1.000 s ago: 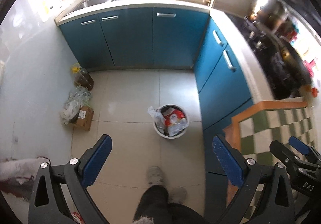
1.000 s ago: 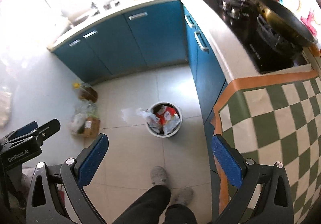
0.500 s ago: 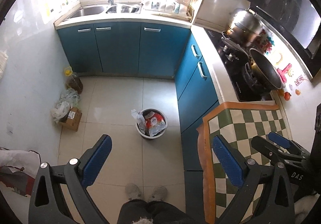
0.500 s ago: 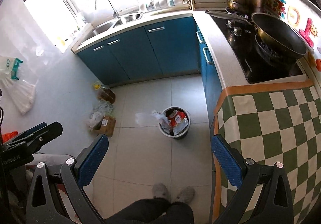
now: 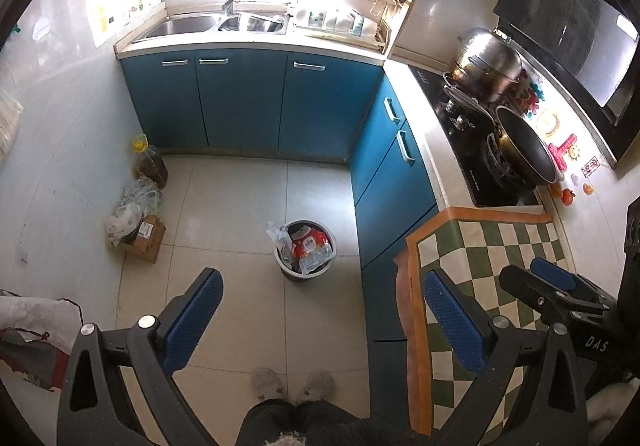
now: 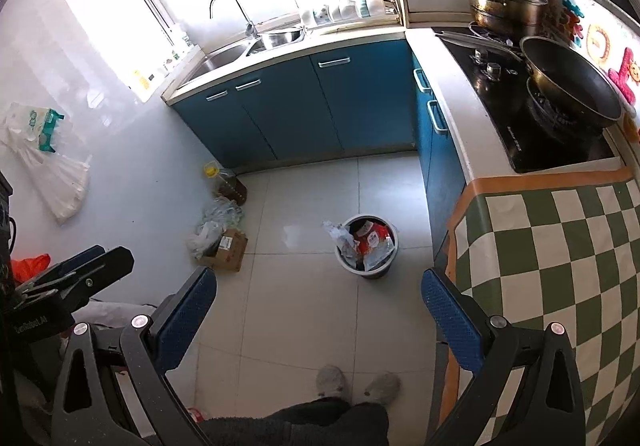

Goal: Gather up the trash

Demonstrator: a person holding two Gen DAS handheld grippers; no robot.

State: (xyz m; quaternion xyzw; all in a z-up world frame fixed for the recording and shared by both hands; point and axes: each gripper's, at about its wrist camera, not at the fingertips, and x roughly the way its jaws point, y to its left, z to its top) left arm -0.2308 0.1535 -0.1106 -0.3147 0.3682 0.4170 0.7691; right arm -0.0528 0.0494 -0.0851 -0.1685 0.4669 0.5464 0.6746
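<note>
White trash bin [image 5: 305,251] full on floor tiles, left gripper [image 5: 320,312] and right gripper [image 6: 319,310] fingers wide, empty.

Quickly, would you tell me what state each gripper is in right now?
Left gripper: open, holding nothing.
Right gripper: open, holding nothing.

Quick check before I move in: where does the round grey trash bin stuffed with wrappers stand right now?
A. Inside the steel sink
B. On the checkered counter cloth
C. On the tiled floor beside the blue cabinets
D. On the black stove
C: the round grey trash bin stands on the pale tiled floor, beside the blue cabinets.
</note>
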